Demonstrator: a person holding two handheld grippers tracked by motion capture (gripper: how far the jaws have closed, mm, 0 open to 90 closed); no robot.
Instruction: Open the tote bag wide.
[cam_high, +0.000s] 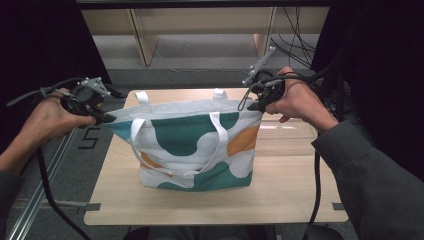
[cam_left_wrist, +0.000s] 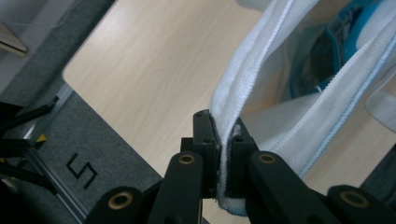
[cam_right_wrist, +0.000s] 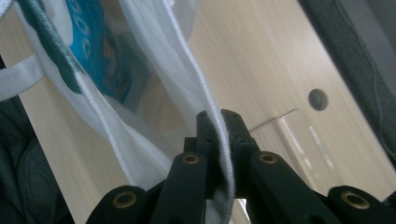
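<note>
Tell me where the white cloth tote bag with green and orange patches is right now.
In the high view the white cloth tote bag sits mid-table on the light wooden table, its top corners pinched by the left gripper and right gripper.

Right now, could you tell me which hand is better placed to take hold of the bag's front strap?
Probably the right. The right gripper pinches the tote bag at its top corner, close to where the front strap is sewn on. The left gripper holds the far corner. Either would first have to let go.
</note>
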